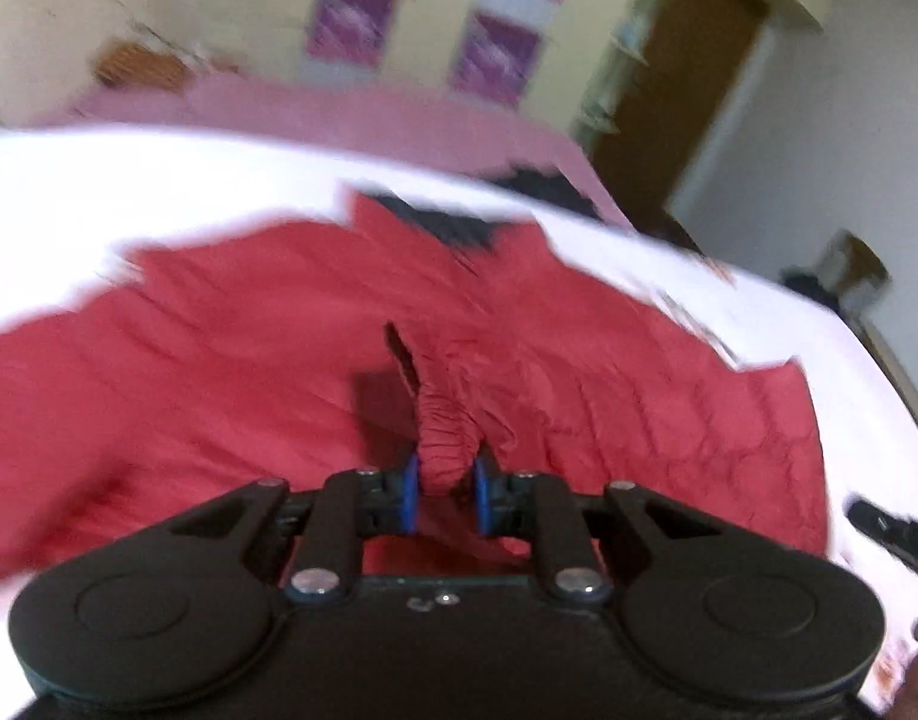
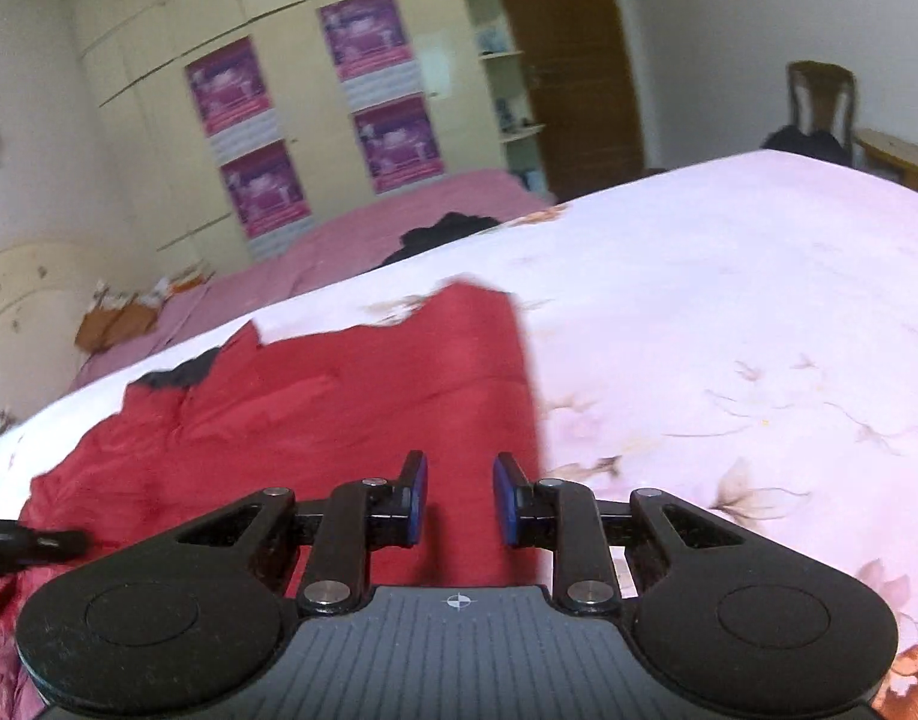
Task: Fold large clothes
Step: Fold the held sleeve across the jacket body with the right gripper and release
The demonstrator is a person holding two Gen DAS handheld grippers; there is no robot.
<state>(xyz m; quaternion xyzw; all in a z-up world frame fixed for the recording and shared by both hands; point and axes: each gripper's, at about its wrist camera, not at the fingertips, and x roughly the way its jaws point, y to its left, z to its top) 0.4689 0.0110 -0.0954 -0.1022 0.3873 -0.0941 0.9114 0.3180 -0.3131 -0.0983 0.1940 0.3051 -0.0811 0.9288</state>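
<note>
A large red jacket [image 1: 219,360] lies spread on a bed with a white flowered sheet [image 1: 159,180]; black lining [image 1: 447,222] shows at its far edge. My left gripper [image 1: 447,489] is shut on the jacket's gathered elastic cuff [image 1: 444,432], which bunches up between the blue pads. In the right wrist view the same jacket [image 2: 339,408] fills the lower left, its straight edge running beside the bare sheet [image 2: 729,300]. My right gripper [image 2: 459,492] hovers over that edge, open, with only red cloth underneath and nothing between the pads.
Behind the bed are a second bed with a pink cover [image 2: 399,210], a dark garment [image 2: 447,228] on it, a cream wardrobe with purple posters [image 2: 369,30], a brown door [image 2: 567,60] and a wooden chair [image 2: 819,102].
</note>
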